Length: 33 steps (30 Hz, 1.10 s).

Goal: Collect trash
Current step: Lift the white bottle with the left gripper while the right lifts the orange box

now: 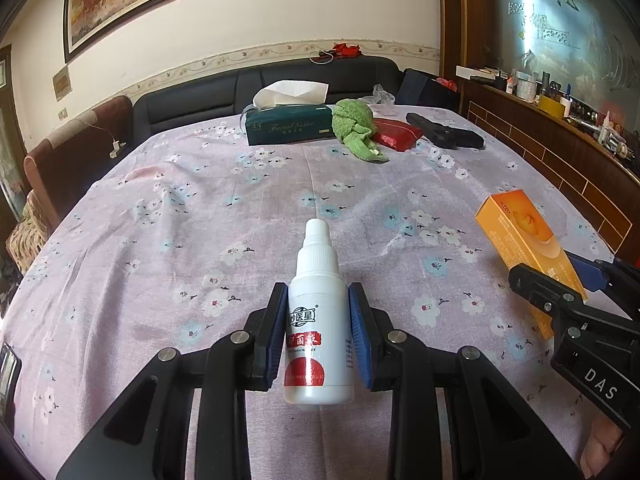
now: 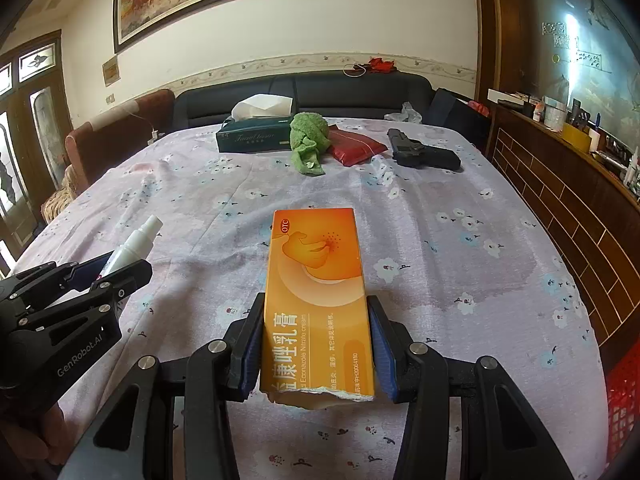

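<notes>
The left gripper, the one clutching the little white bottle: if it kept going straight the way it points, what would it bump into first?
Probably just the flowered tablecloth: the left gripper and its white spray bottle tilt down toward a bare stretch. The tissue box sits much farther back; depth is uncertain.

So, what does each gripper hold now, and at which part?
The left gripper holds the white spray bottle by the sides of its body. The right gripper holds the orange medicine box by its long sides, near the torn end.

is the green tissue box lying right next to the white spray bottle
No, the green tissue box sits at the table's far end, while the white plastic spray bottle is clamped in the left claw near the camera.
</notes>
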{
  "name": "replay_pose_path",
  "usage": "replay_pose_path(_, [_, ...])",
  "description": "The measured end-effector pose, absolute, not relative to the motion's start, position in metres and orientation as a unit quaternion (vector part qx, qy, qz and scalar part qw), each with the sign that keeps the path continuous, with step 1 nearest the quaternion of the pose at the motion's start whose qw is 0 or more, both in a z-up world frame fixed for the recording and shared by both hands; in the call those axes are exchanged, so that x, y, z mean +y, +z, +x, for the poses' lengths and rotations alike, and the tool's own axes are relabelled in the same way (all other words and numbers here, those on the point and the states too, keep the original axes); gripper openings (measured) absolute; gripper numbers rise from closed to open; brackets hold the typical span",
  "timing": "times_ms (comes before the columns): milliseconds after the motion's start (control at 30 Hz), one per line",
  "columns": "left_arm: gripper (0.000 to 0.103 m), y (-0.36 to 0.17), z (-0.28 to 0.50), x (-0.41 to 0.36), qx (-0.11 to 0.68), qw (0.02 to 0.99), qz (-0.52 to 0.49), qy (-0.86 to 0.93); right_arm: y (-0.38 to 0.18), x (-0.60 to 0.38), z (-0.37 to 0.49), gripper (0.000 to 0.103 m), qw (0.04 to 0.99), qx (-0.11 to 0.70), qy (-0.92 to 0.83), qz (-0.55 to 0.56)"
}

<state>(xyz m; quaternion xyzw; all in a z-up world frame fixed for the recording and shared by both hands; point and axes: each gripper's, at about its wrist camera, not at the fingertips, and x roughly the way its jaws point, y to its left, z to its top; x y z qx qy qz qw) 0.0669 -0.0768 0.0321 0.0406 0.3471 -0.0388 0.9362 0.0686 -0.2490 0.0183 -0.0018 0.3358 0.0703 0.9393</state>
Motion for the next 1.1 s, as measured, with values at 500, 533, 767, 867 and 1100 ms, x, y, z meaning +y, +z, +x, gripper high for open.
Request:
replay_pose_path(500, [0.028, 0.038, 0.064, -0.081, 0.334, 0.940, 0.044, -0.048, 0.029, -0.262, 0.064, 0.050, 0.942, 0.332, 0.049, 0.028])
replay_pose_path(533, [0.028, 0.038, 0.064, -0.081, 0.332, 0.941, 0.044, -0.051, 0.031, -0.264, 0.061, 0.050, 0.942, 0.331, 0.046, 0.032])
replay_pose_path(767, [0.028, 0.040, 0.059, -0.092, 0.333, 0.938, 0.042, -0.092, 0.046, -0.286, 0.026, 0.050, 0.944, 0.322, 0.034, 0.057])
replay_pose_path(867, [0.028, 0.042, 0.055, -0.098, 0.333, 0.936, 0.039, -0.111, 0.049, -0.297, 0.006, 0.050, 0.945, 0.321, 0.024, 0.061])
replay_pose_path(1100, [0.028, 0.058, 0.037, -0.103, 0.342, 0.923, 0.003, -0.176, 0.053, -0.324, -0.038, 0.050, 0.946, 0.318, 0.002, 0.067])
